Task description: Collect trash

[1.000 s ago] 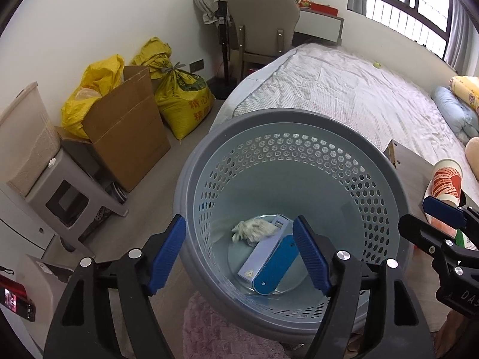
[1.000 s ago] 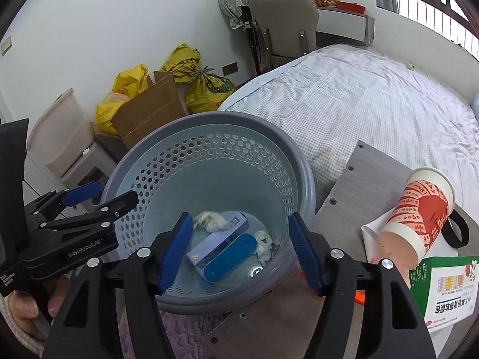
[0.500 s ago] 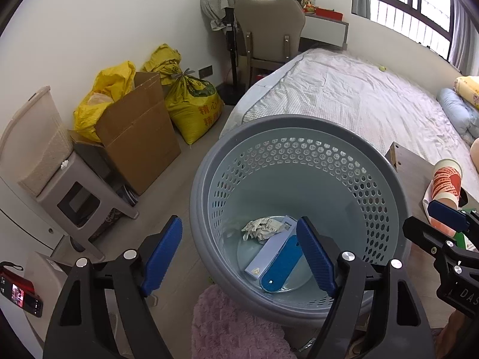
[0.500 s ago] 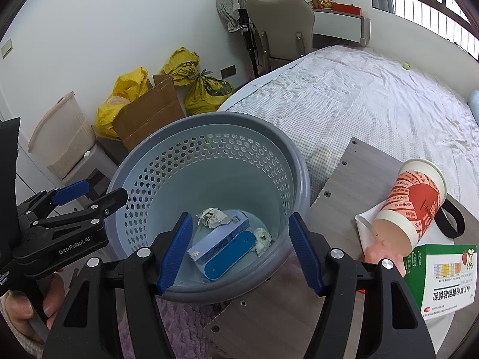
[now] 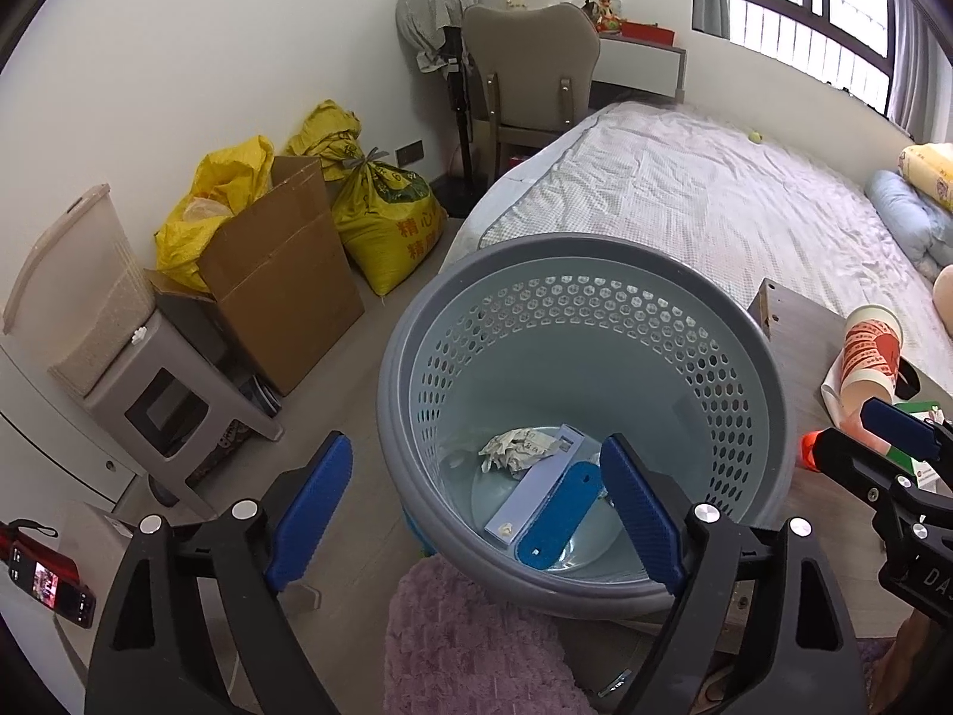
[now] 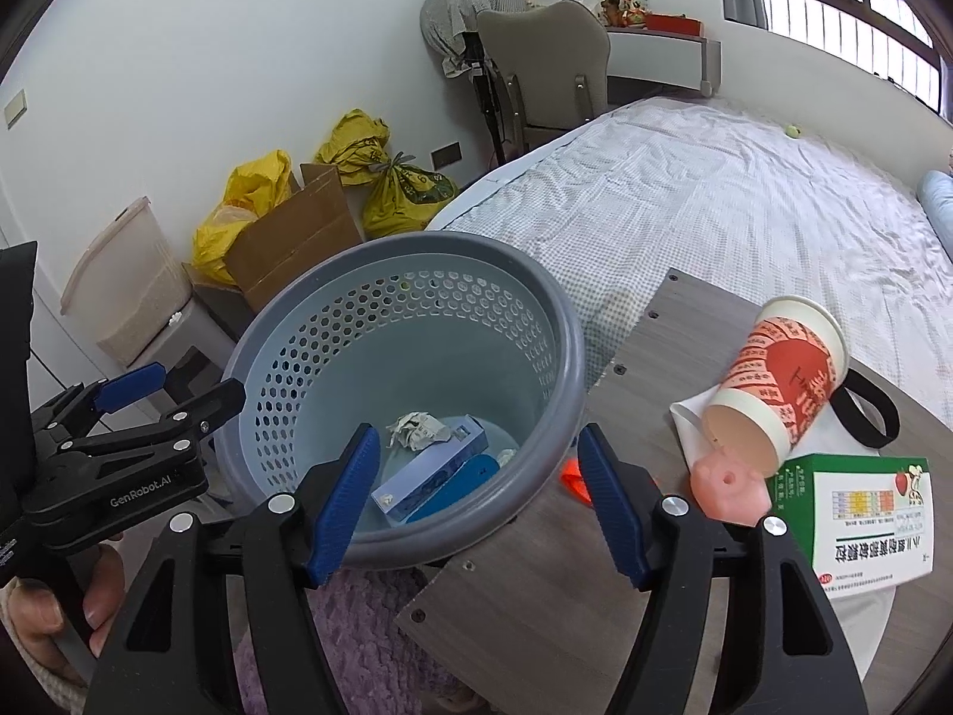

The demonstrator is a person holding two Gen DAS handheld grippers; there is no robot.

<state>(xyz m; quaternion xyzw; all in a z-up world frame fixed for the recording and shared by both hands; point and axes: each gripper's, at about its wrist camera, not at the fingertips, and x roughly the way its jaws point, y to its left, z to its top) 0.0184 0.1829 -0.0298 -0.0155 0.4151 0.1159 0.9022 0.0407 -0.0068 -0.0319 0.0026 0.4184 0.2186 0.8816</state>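
Your left gripper [image 5: 476,512] has just been widening its jaws, nothing between them; your right gripper [image 6: 476,500] gapes empty too – both free to fetch more. The round grey perforated plastic bin [image 6: 548,322] holds collected scraps; the tipped red-and-white paper cup [image 6: 780,381] waits on the grey wood-grain surface [image 6: 661,333]

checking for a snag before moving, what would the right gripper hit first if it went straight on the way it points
Probably the near rim of the grey basket: the open right gripper points straight at it. Depth is unclear; slightly higher, it would enter the basket.
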